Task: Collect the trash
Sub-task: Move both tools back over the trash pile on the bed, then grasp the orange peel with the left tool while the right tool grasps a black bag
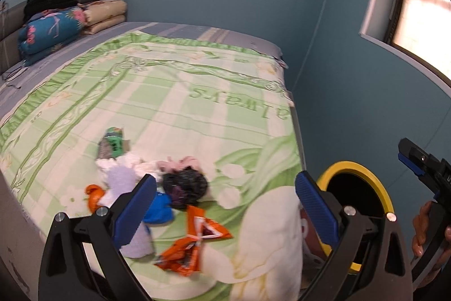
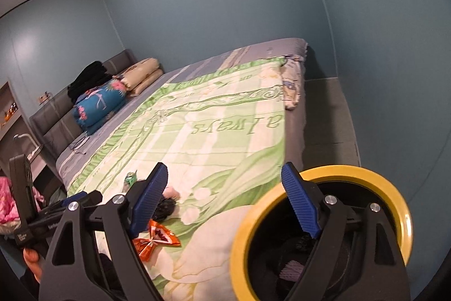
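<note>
A pile of trash lies on the bed's near corner: an orange snack wrapper (image 1: 194, 241), a black crumpled bag (image 1: 184, 186), a blue scrap (image 1: 159, 209), white tissues (image 1: 124, 179), a green packet (image 1: 112, 144) and an orange scrap (image 1: 94, 196). A bin with a yellow rim (image 1: 366, 174) stands on the floor beside the bed; it also shows in the right wrist view (image 2: 318, 174), with dark trash inside. My left gripper (image 1: 225, 196) is open and empty above the pile. My right gripper (image 2: 222, 196) is open and empty between bed edge and bin. The wrapper (image 2: 157, 240) shows under it.
The bed has a green and white cover (image 1: 174, 103) printed "always". Folded quilts and pillows (image 1: 56, 27) are stacked at the headboard. Blue walls close in on the far side, with a window (image 1: 417, 4) at the right. Grey floor (image 2: 327, 114) runs along the bed.
</note>
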Demonstrator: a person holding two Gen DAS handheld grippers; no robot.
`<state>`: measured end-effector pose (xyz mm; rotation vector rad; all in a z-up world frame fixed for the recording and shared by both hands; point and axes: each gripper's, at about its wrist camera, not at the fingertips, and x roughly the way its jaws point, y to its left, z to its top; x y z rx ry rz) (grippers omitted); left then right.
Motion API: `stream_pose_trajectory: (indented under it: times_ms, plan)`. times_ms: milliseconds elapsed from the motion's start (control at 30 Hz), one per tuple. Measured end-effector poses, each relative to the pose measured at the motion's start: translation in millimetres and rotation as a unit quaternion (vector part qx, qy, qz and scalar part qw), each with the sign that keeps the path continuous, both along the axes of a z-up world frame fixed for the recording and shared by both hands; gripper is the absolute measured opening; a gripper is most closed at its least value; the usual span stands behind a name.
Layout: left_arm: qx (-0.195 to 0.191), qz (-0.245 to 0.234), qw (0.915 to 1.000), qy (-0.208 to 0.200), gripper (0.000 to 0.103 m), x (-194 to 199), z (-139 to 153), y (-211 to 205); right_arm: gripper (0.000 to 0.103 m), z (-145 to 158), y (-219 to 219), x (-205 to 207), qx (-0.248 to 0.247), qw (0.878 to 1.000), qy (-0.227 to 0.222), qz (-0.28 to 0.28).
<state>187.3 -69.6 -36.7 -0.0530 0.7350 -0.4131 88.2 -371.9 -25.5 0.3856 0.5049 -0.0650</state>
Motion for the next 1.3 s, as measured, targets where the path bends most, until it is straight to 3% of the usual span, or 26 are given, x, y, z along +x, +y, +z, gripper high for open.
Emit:
stream_pose_trajectory:
  times_ms: [200, 600, 967, 1300]
  plan:
    - [0.022, 0.044, 0.9987, -0.014, 0.095, 4.9, -3.2, 35.7, 0.079, -3.0, 26.1, 12.6, -0.006, 1.0, 0.009, 0.029]
    - [-0.001, 0.13, 0.9913, 0.021, 0.095, 22.8, -32.7, 115.7, 0.079, -15.2, 71.3, 51.1, -0.024, 0.996, 0.037, 0.075]
    - [0.002, 0.17, 0.9836, 0.058, 0.095, 42.6, -69.8, 157.3, 0.079, -35.6, 104.3, 88.6, -0.036, 0.991, 0.071, 0.103]
    - [0.009, 0.194, 0.9757, 0.101, 0.095, 62.5, -112.5, 175.2, 0.079, -78.2, 132.4, 132.7, -0.045, 0.982, 0.127, 0.134]
